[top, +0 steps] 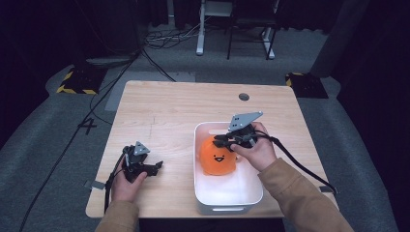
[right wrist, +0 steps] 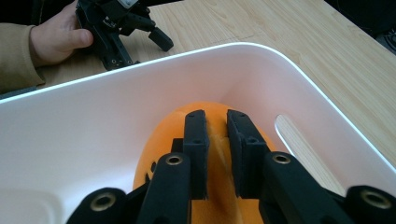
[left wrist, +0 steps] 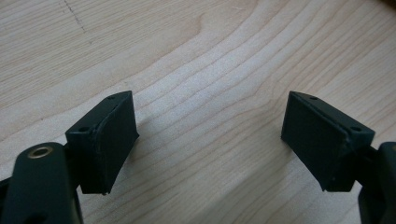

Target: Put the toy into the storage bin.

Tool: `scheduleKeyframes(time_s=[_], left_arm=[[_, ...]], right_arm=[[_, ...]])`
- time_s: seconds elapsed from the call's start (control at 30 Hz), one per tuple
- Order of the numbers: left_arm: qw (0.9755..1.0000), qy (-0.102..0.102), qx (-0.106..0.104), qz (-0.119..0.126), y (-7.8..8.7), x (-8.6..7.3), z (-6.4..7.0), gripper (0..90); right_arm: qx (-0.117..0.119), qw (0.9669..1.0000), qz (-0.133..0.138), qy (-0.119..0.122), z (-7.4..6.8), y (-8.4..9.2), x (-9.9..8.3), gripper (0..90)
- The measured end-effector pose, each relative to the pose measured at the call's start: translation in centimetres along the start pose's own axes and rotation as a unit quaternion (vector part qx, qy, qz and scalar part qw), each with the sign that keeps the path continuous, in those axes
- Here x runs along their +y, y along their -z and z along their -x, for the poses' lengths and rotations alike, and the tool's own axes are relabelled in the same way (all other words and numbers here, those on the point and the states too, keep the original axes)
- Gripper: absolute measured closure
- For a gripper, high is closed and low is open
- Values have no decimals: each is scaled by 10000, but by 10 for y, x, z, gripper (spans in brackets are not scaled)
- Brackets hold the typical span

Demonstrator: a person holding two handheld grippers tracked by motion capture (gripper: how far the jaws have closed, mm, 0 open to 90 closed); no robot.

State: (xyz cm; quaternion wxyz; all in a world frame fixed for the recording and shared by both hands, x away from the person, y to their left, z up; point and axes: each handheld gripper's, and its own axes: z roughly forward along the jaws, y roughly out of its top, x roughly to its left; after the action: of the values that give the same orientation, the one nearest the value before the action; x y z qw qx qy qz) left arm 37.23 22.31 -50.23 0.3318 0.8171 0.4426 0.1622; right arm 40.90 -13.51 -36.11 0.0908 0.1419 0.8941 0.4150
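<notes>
An orange plush toy (top: 217, 157) with a smiling face lies in a white plastic bin (top: 227, 200) on the right half of the wooden table (top: 164, 106). My right gripper (top: 221, 141) reaches into the bin from the right and is shut on the toy's top. In the right gripper view its jaws (right wrist: 215, 119) stand close together, pinching a fold of the orange toy (right wrist: 161, 128) inside the bin (right wrist: 93, 121). My left gripper (top: 157, 166) rests low over the table at the left, open, with bare wood between its jaws (left wrist: 210, 135). It also shows beyond the bin as the left gripper (right wrist: 140, 32).
A round cable hole (top: 244, 96) sits near the table's far right edge. Cables trail from both grippers off the near edge. Dark floor with cords and a stand's legs (top: 200, 48) lies beyond the table.
</notes>
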Motion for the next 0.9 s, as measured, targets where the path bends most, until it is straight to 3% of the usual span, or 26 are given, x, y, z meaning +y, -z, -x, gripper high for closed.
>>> scheduleKeyframes(time_s=[0.43,0.7,0.9], left_arm=[[10000,0,15,5,0,0,0,185],[10000,-1,25,6,0,0,0,185],[10000,-1,14,2,0,0,0,185]], right_arm=[[-37,9998,-112,-157,4,0,-2,684],[-139,9994,-240,-193,3,4,-3,536],[-133,9994,-256,-191,2,7,-3,496]])
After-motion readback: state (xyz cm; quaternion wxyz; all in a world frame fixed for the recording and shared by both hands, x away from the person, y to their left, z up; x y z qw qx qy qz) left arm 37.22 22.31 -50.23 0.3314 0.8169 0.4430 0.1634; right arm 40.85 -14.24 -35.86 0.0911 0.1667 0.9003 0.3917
